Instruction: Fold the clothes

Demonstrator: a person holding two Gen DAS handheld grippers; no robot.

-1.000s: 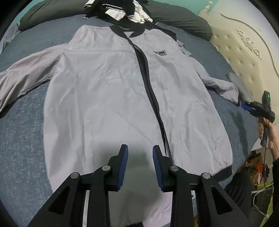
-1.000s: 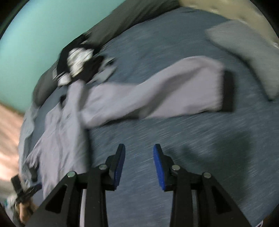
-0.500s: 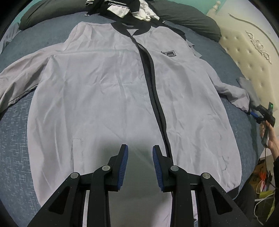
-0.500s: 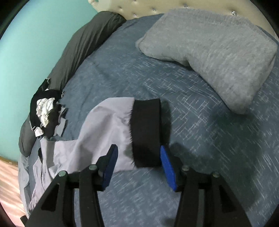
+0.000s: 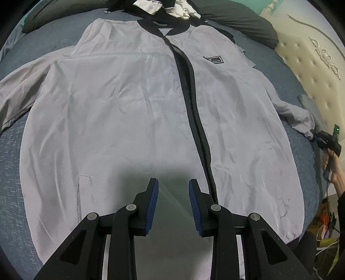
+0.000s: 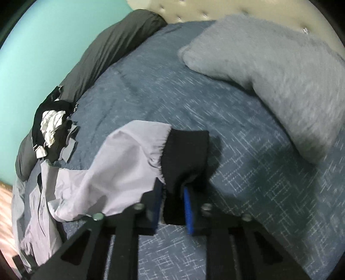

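Right wrist view shows the black cuff of the pale grey jacket pinched between the blue pads of the right hand-held gripper, whose jaws have just been closing, with that cuff between them. The jacket lies face up and spread across the middle of the bed, collar toward the far edge where the dark bolster runs, hem toward the near edge, zip partly open down the front. Its sleeve reaches out toward the headboard side, close to the grey pillow.

The left hand-held gripper hangs over the lower front near the hem, jaws parted and holding nothing, so I judge the body of the jacket is not pinned.

Risks, as I read them: the grip looks to be on only one corner of the cuff, so slick fabric could slide out as the sleeve is carried over. With the body unheld, a pull on the sleeve could drag the whole jacket sideways and crease the smooth front. The loose placket could flip open. The heap of black and white clothes at the collar might snag if the jacket shifts that way.
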